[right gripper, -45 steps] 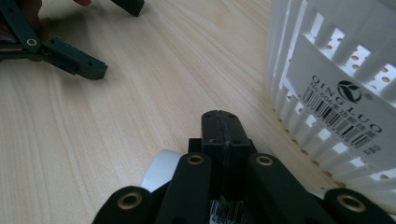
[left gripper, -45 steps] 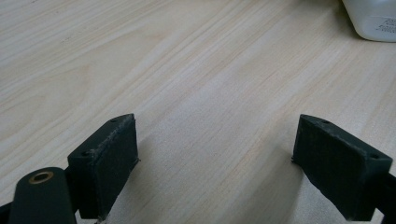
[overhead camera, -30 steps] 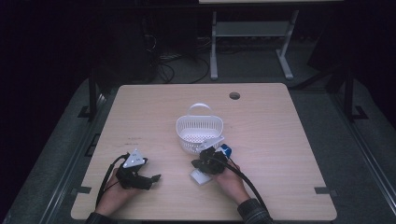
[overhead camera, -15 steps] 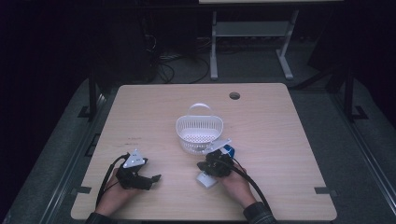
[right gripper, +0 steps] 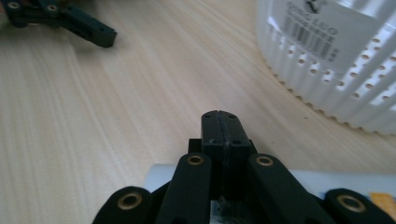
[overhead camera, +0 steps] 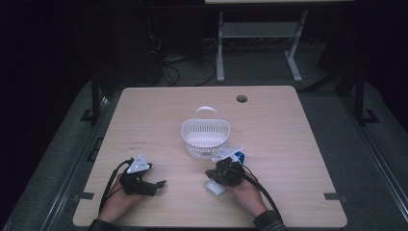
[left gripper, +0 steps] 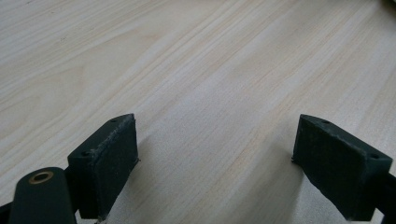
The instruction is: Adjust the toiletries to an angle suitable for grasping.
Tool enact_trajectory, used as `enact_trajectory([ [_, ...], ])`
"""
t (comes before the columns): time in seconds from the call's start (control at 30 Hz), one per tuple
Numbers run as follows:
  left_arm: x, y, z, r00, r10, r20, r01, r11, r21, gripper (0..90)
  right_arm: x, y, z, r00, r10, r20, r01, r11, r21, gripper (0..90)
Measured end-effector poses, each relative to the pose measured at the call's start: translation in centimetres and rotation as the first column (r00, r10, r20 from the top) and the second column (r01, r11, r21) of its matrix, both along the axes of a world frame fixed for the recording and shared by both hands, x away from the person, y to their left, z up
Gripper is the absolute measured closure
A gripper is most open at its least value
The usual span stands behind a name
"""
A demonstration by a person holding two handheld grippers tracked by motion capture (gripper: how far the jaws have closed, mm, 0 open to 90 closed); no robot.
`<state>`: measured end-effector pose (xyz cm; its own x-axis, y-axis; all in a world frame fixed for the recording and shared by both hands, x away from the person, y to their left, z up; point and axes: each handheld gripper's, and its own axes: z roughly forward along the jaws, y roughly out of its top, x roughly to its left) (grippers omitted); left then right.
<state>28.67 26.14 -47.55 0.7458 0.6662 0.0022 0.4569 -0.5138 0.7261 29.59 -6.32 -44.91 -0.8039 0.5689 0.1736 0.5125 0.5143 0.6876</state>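
The small white packet (overhead camera: pixel 216 187) lies flat on the worktop (overhead camera: pixel 298 144), just in front of the white perforated basket (overhead camera: pixel 205 139) on the person's side, directly under the right hand-held gripper (overhead camera: pixel 222 174). That gripper's jaws are pressed together on nothing. The left hand-held gripper (overhead camera: pixel 161 183), well left of the basket, stands spread and empty. Judged light, thin and fairly stiff, possibly slick; best taken across its short edges.

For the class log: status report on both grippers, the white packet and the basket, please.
Left gripper open, resting on bare table. Right gripper shut, empty, above white packet. White basket just beyond. Nothing in the way.
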Motion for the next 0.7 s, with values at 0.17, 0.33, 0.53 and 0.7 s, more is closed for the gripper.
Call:
enact_trajectory([
  [0.17,0.0,0.0,0.0,1.0,-0.001,0.0,0.001,1.0,0.0,12.9,-0.7,0.5,0.0,0.9997,0.024,-0.005,-0.024,1.0,0.001,89.6],
  [0.33,0.0,0.0,0.0,1.0,-0.006,-0.001,0.006,1.0,0.005,12.9,-1.1,1.0,-0.2,0.999,0.043,-0.007,-0.043,0.999,0.0,89.6],
  [0.53,0.0,0.0,0.0,1.0,-0.007,-0.004,0.007,1.0,0.003,12.9,-1.6,0.9,-0.3,0.9987,0.048,-0.015,-0.048,0.999,0.0,89.6],
  [0.7,-0.1,0.0,0.0,1.0,-0.006,-0.004,0.006,1.0,0.0,12.9,-2.0,0.6,-0.3,0.9987,0.049,-0.013,-0.049,0.999,0.001,89.6],
])
